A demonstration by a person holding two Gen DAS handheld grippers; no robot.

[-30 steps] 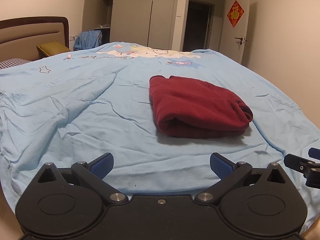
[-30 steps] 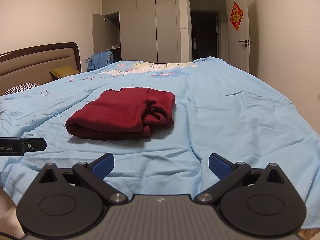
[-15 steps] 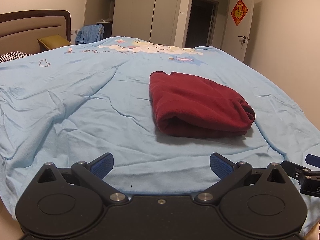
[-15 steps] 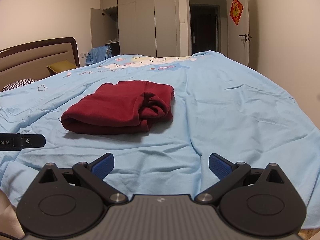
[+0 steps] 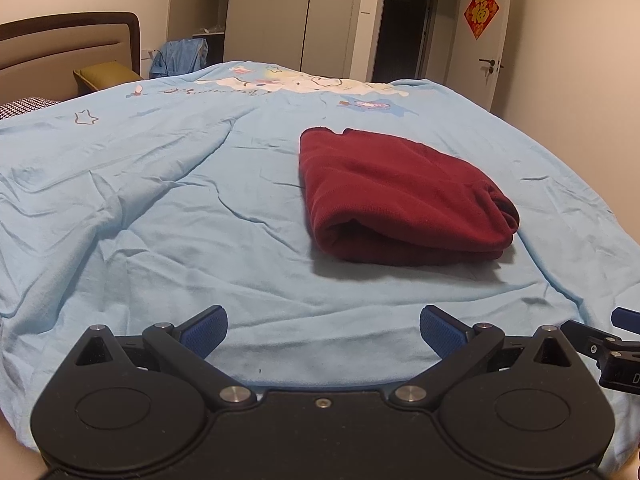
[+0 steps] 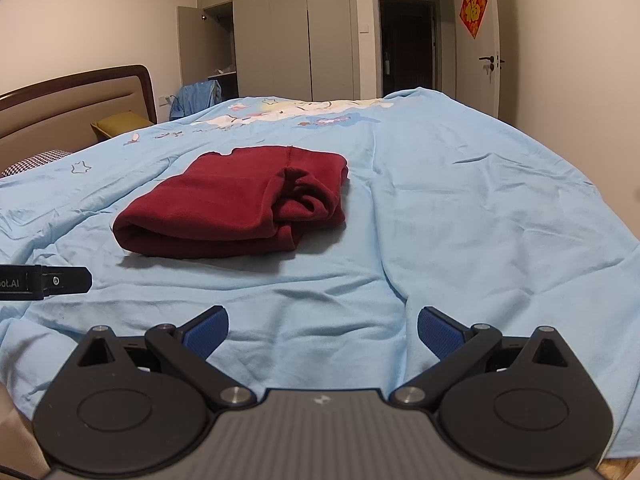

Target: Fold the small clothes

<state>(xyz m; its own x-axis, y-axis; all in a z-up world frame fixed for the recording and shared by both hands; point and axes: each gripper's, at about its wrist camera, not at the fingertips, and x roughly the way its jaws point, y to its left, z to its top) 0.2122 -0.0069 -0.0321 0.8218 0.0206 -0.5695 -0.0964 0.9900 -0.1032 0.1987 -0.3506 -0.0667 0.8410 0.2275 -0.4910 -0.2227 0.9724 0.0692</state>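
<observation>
Red garment (image 5: 400,196) sits folded into a thick bundle on the light blue bedsheet (image 5: 160,200), toward the near edge of the bed, well off the headboard (image 5: 68,52) end. Seen from the right wrist, its smooth folded edge faces the near edge and the bunched sleeve or hem end (image 6: 308,196) faces right.

Left gripper (image 5: 323,330) jaws wide, holding nothing, hovering over the near edge of the sheet. Right gripper (image 6: 322,328) also wide and empty, same near edge; garment lies between the two viewpoints, apart from both.

Judgement: folding looks basically done, step in hand is release and retreat or a final tidy. To finish well: tuck the lumpy right end flat, since it looks loose and could spring open. Pinch only the top layer, come in low, and avoid grabbing the wrinkled sheet underneath. Keep the grippers from crossing.
</observation>
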